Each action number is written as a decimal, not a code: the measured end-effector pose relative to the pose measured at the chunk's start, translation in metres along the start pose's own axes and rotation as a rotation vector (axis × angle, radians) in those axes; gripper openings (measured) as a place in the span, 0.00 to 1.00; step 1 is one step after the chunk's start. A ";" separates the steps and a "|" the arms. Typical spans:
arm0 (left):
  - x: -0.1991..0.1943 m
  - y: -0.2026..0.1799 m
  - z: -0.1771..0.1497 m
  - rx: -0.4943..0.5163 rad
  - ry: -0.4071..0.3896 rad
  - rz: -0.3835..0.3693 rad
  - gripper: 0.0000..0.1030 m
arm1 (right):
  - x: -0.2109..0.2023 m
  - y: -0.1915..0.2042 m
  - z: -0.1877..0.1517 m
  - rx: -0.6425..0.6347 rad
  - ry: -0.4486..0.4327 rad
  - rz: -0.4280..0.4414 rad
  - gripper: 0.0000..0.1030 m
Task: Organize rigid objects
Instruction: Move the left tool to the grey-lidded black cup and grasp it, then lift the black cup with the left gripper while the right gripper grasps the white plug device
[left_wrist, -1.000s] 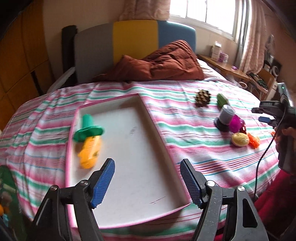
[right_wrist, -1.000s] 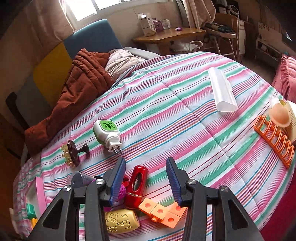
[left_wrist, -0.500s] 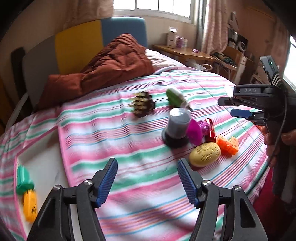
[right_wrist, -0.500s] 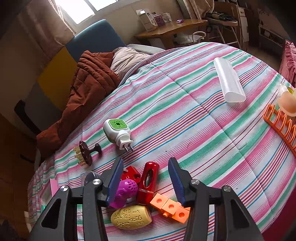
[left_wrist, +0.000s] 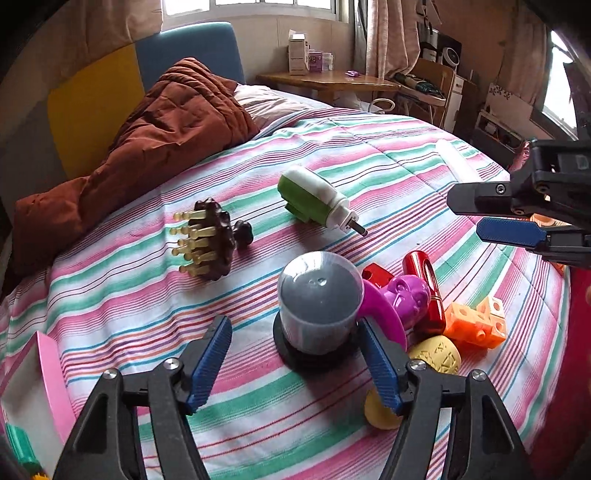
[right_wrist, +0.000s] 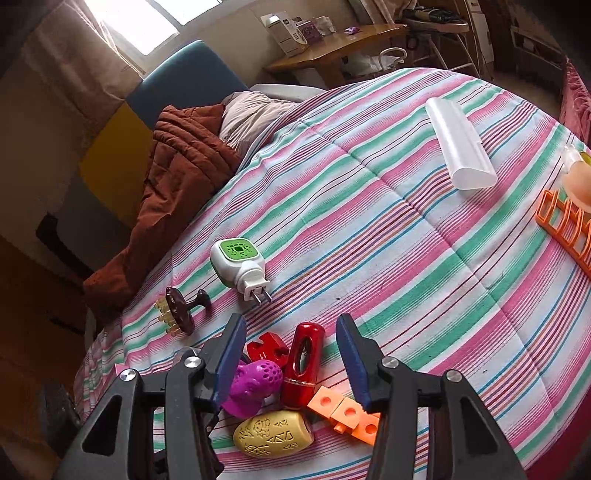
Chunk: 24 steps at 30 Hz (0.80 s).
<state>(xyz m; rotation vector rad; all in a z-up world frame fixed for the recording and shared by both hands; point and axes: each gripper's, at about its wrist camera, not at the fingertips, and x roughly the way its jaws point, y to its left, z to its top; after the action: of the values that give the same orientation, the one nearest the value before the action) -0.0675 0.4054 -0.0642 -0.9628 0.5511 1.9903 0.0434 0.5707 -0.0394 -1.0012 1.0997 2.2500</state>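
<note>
Your left gripper (left_wrist: 295, 363) stands open over the striped bedspread (left_wrist: 388, 173), its blue pads apart on either side of the grey domed plastic container on a black round base (left_wrist: 319, 299); the right pad appears to be just beside the container, and I cannot tell whether it touches. Its jaws have just widened again. Your right gripper (right_wrist: 291, 360) is also open, holding nothing, hovering above the red oval plastic case (right_wrist: 304, 363) and the magenta perforated plastic toy (right_wrist: 255, 382). Near these lie the yellow patterned egg-shaped piece (right_wrist: 273, 432) and the orange linked cubes (right_wrist: 345, 410). Farther off rest the green-and-white plug-in device (right_wrist: 240, 264) and the dark brown scalp brush with yellow bristles (left_wrist: 210, 236). The pink-rimmed tray (left_wrist: 51, 373) sits at the near left edge.
</note>
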 end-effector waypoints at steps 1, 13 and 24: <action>0.004 -0.001 0.002 0.008 -0.008 0.003 0.72 | 0.001 0.000 0.000 0.000 0.002 -0.001 0.50; -0.007 0.019 -0.023 -0.128 -0.001 -0.077 0.42 | 0.006 0.001 0.000 -0.018 0.016 -0.015 0.50; -0.068 0.017 -0.107 -0.154 -0.058 0.032 0.42 | 0.013 0.013 -0.009 -0.092 0.051 -0.035 0.50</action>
<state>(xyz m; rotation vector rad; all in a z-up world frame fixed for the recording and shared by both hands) -0.0116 0.2907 -0.0753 -0.9905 0.3877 2.1062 0.0304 0.5565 -0.0474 -1.1113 0.9993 2.2760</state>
